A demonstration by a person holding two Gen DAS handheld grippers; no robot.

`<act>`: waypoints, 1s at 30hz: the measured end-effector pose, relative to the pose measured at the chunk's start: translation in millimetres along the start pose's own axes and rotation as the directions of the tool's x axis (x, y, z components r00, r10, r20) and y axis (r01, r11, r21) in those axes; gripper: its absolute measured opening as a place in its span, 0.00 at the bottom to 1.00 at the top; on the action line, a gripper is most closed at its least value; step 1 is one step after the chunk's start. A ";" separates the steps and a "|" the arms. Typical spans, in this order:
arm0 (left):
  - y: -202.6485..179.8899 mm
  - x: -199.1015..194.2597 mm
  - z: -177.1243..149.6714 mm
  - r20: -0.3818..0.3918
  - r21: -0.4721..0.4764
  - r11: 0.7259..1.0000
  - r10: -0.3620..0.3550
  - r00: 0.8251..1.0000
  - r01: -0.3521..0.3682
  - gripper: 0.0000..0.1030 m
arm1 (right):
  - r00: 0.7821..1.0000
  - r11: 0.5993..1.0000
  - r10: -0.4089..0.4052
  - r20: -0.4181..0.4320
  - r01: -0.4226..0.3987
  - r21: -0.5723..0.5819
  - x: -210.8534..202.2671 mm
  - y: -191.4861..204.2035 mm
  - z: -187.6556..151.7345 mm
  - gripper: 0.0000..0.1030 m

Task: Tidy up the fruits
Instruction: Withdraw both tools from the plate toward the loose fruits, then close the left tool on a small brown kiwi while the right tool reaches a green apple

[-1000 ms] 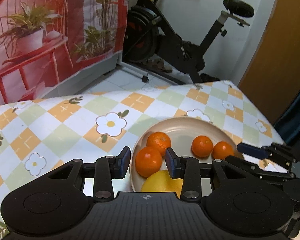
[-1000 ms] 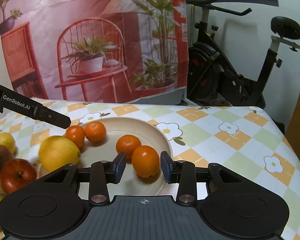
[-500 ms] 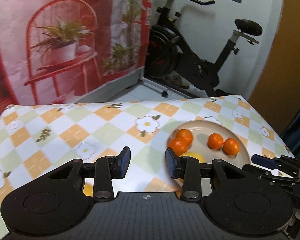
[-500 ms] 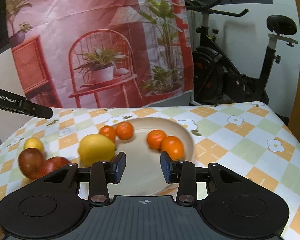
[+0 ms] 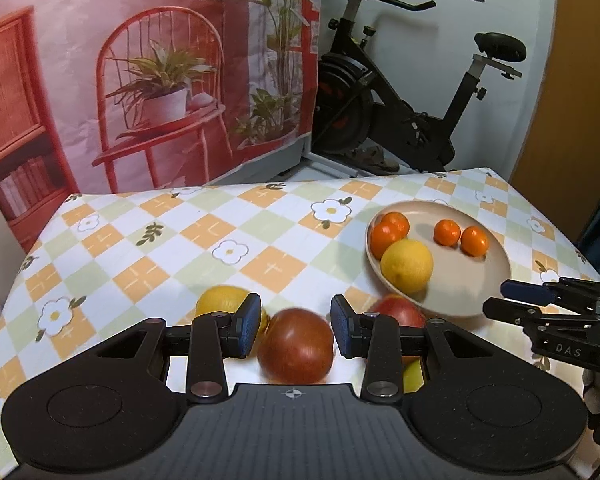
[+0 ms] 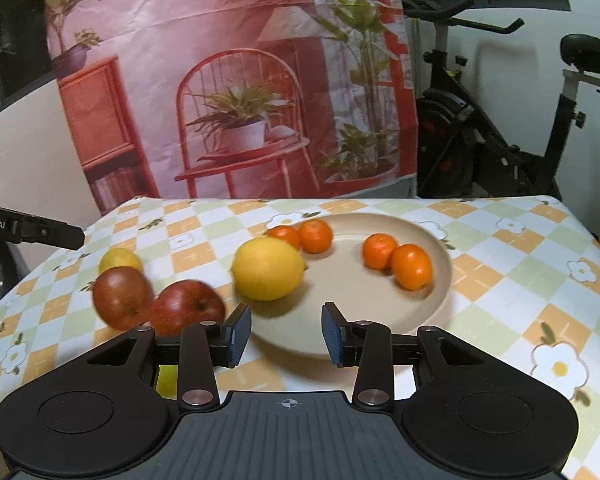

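A beige plate (image 5: 496,264) (image 6: 440,292) holds several small oranges (image 5: 446,233) (image 6: 410,266) and a large lemon (image 5: 406,266) (image 6: 267,269). On the cloth left of the plate lie two red apples (image 5: 296,345) (image 5: 396,309) (image 6: 122,297) (image 6: 187,307), a small lemon (image 5: 224,300) (image 6: 120,260) and a green fruit (image 5: 413,376) (image 6: 166,380), mostly hidden. My left gripper (image 5: 294,325) is open, its fingers either side of the nearer apple. My right gripper (image 6: 286,334) is open and empty, over the plate's near rim.
The table wears a checked flower cloth (image 5: 172,248) (image 6: 540,280). Its far edge drops off toward a pink printed backdrop (image 5: 148,68) and an exercise bike (image 5: 400,112). The right gripper shows at the right of the left wrist view (image 5: 556,312).
Both grippers have drawn back from the plate. The left one has swung left and now frames an apple; the right one no longer frames an orange.
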State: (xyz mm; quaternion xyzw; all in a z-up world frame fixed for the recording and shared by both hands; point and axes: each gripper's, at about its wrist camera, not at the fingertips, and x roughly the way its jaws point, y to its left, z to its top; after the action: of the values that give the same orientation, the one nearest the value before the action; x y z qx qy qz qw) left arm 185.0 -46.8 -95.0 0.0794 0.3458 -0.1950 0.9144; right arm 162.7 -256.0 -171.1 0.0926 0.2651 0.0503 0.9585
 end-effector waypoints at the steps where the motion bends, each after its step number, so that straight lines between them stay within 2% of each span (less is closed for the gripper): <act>1: -0.8 -1.3 -2.7 0.003 -0.006 1.000 0.002 1.000 -0.002 0.39 | 1.000 1.000 0.003 -0.001 -0.003 -0.006 -0.1 3.2 -2.4 0.35; 9: -1.1 -8.4 -34.2 -0.021 -0.076 0.997 -0.010 1.000 0.009 0.39 | 0.999 0.995 0.044 -0.033 -0.047 -0.092 -0.2 30.7 -17.5 0.35; 17: 5.2 -9.0 -70.5 -0.100 -0.084 0.996 -0.037 0.994 0.028 0.39 | 0.997 0.995 0.067 -0.038 -0.070 -0.066 -2.9 35.6 -26.7 0.35; 23: 4.3 -19.5 -87.1 -0.122 -0.087 0.992 -0.104 0.987 0.094 0.39 | 0.996 0.997 0.075 -0.037 -0.076 -0.022 -5.0 33.6 -34.3 0.35; 30: -6.9 -17.5 -99.5 -0.166 -0.065 0.982 -0.187 0.968 0.178 0.40 | 0.996 0.996 0.084 -0.039 -0.085 -0.020 -8.7 37.3 -38.8 0.35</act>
State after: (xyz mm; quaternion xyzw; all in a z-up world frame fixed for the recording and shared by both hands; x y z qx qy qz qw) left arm 110.3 -19.9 -157.9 0.0408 0.4339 -0.2622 0.8610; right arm 133.4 -215.0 -191.9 0.0925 0.2784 0.0953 0.9513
